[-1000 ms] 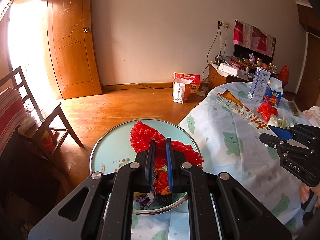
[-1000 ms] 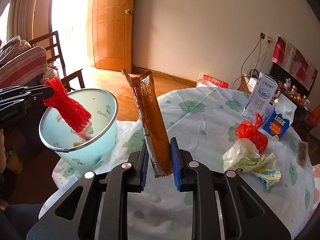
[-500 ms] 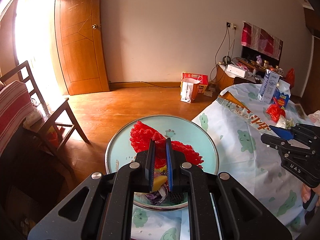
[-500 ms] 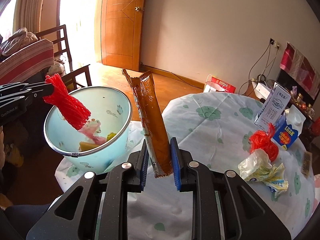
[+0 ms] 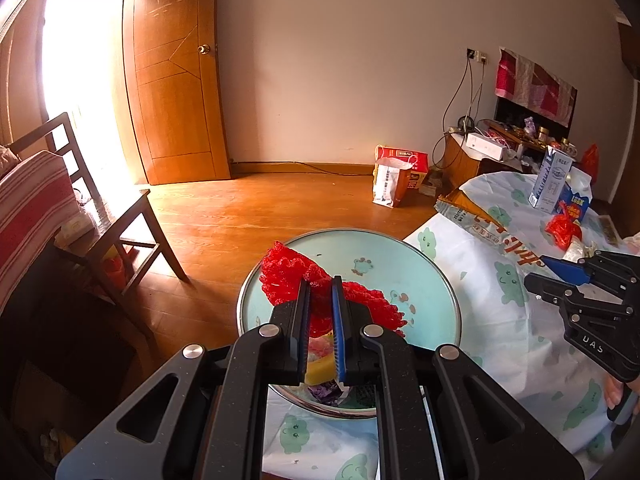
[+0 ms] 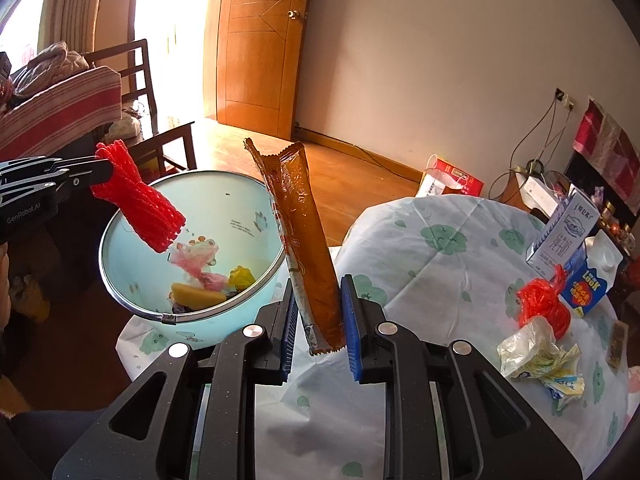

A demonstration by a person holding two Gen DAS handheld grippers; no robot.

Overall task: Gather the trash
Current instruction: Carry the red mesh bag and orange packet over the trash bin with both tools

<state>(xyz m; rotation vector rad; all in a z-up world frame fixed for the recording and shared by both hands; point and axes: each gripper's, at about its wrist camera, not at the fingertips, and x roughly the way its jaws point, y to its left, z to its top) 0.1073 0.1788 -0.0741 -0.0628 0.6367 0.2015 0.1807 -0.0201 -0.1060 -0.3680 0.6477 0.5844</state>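
Observation:
A light blue round bin (image 6: 240, 200) stands at the table's left edge, with several wrappers in its bottom. My left gripper (image 5: 320, 286) is shut on a red foam net (image 5: 288, 272), which hangs over the bin's open mouth (image 5: 400, 256). From the right wrist the same red net (image 6: 140, 204) juts from the left gripper's tips (image 6: 100, 172) above the bin. My right gripper (image 6: 318, 292) is shut on a long brown snack wrapper (image 6: 304, 232), held upright beside the bin's right rim. From the left wrist, the right gripper (image 5: 540, 270) shows at the right with the wrapper (image 5: 480, 228) slanting away.
On the cloud-print tablecloth (image 6: 440, 248) lie a red plastic bag (image 6: 544, 304), a crumpled clear wrapper (image 6: 536, 356), a tall white carton (image 6: 564, 236) and a blue carton (image 6: 588, 280). A wooden chair (image 5: 100, 216) stands left of the bin. Bags (image 5: 396, 176) sit on the floor.
Both grippers have shifted sideways with their loads still gripped. The bin now sits further right in both views, and more of its contents show.

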